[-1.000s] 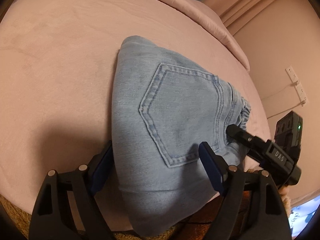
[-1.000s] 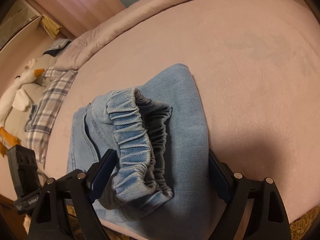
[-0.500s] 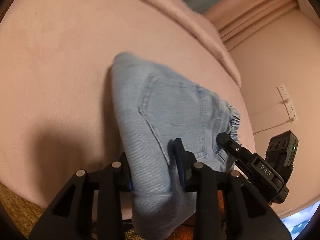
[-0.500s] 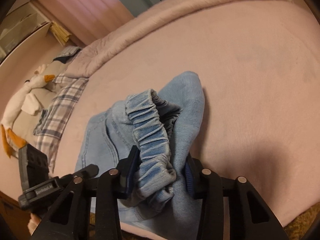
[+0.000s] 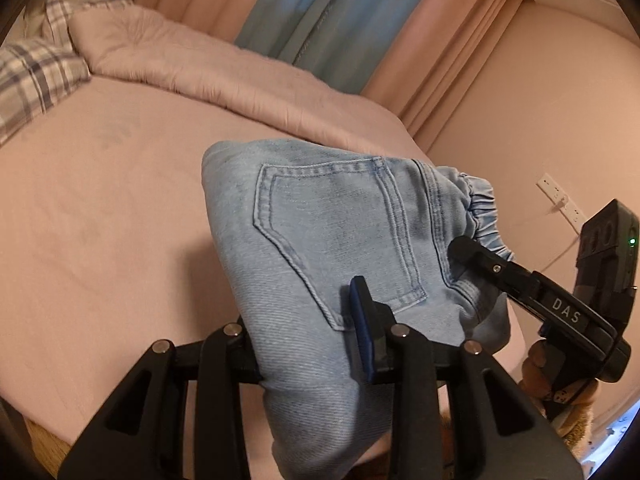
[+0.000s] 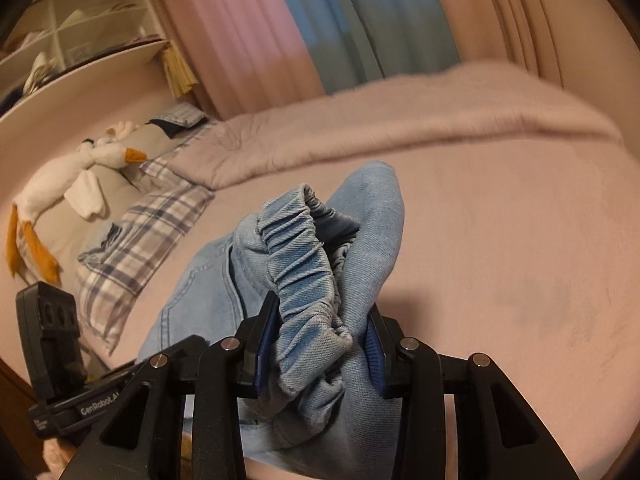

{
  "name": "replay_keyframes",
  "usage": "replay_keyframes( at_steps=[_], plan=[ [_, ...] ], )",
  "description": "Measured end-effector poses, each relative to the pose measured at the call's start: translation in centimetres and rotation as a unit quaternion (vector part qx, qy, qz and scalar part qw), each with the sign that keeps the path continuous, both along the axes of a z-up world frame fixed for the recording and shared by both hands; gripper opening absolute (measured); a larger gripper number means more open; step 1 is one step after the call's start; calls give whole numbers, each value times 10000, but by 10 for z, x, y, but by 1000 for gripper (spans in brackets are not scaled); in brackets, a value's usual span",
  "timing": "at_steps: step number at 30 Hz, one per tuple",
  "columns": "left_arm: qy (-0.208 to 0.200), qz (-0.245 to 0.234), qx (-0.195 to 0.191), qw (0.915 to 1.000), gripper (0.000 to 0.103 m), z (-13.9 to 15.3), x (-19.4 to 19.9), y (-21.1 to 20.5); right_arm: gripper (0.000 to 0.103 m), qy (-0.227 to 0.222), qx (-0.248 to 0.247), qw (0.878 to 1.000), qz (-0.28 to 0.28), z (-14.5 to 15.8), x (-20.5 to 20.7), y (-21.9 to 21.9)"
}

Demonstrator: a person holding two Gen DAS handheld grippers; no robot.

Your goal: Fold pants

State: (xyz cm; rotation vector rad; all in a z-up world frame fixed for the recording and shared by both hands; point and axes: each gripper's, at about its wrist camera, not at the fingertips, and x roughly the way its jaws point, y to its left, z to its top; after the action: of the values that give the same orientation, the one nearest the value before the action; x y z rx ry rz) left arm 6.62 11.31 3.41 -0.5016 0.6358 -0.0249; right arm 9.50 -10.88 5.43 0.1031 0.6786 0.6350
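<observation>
Over the near edge of the pink bed (image 5: pixel 100 208) is where the pants (image 5: pixel 320 232) are right now, a light-blue denim bundle already folded down small, with the back pocket facing up in the left wrist view. It looks lifted off the mattress rather than resting on it, though I can't be totally sure from these angles.

Both grippers have a bite on it. The left gripper (image 5: pixel 308 332) is pinched down on the folded denim just below the pocket, on the end away from the waistband. The right gripper (image 6: pixel 320 332) is clamped on the elastic waistband (image 6: pixel 304 264) end, with the scrunched band bulging up between its blue pads (image 6: pixel 267 332) (you can also see it poking in from the right in the left view, at the gathered edge).

Handling-wise: denim like this should be soft but with some body, not slippery, and fairly light since it looks like a small pair. My guess is the stack holds its fold okay as long as every layer is pinched; grab only the top layer and the rest will flop open. The elastic end is bulky and springy, so I'd grip behind the gathers, on flat cloth. Folded edges are the safest spots to hold.

Off to the left of the bundle there's a plaid pillow (image 6: pixel 144 236) and a stuffed goose (image 6: pixel 60 184), well apart from it.
</observation>
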Motion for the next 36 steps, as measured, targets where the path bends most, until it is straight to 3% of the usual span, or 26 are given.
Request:
replay_keyframes(
  at_steps=[4,8,19,24,27,32,36],
  plan=[
    [139,94,154,9997,35,-10,19,1,40,6,142,9999,-36,-9,10,1],
    [448,162,555,9973,35,-29,36,-3,40,190,146,9997,-66,-29,21,3],
    [1043,201,952,9898,35,-75,71,-7,40,857,-69,9958,-328,-74,54,-2],
    [1439,184,858,9857,35,-103,86,-3,40,1201,-275,9912,-486,-96,66,-1],
    [1542,174,991,9829,40,-111,85,-5,41,1499,-442,9862,-551,-110,73,0],
    [1694,238,1077,9794,50,-109,77,-7,46,1776,-576,9802,-657,-114,75,-3],
    [1596,251,889,9828,55,-90,62,-7,63,1681,-857,9784,-845,-106,69,-6]
  ],
)
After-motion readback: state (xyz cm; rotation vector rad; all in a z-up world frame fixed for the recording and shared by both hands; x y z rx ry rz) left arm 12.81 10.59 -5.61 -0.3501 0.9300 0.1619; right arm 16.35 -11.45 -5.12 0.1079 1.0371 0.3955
